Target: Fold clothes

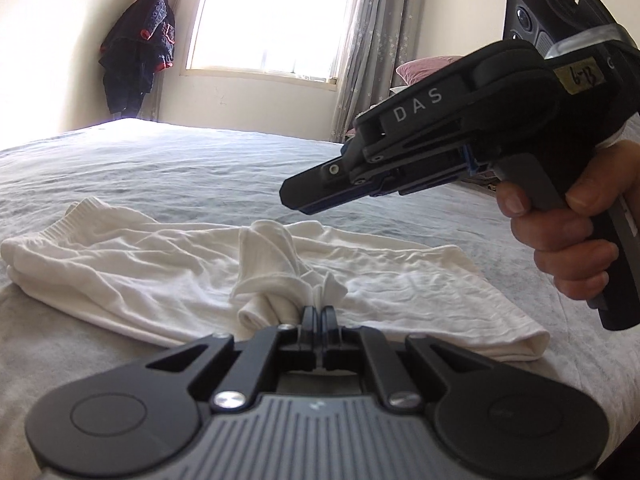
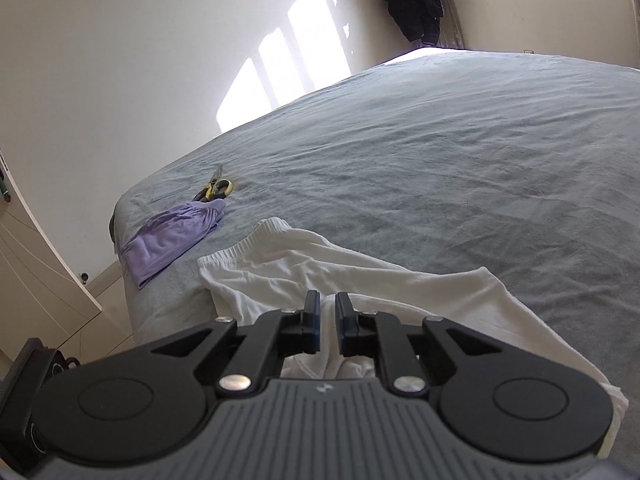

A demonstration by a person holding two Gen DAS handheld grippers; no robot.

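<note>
A white garment point(image 1: 120, 272) lies crumpled and partly spread across the near part of the grey bed point(image 1: 200, 168). My left gripper point(image 1: 319, 312) is shut on a bunched fold of this cloth, lifted near its middle. My right gripper point(image 1: 292, 196), held by a hand point(image 1: 560, 240), hovers above the garment's right half and clear of it. In the right wrist view its jaws point(image 2: 327, 300) stand a little apart, with nothing pinched between them. The white garment point(image 2: 400, 280) shows below and beyond them.
A purple garment point(image 2: 172, 236) and yellow-handled scissors point(image 2: 216, 189) lie near the bed's left corner. A dark jacket point(image 1: 138, 52) hangs in the room's corner beside the window point(image 1: 276, 16). A pink pillow point(image 1: 424, 68) sits at the far right. The grey bedsheet point(image 2: 440, 140) stretches wide beyond.
</note>
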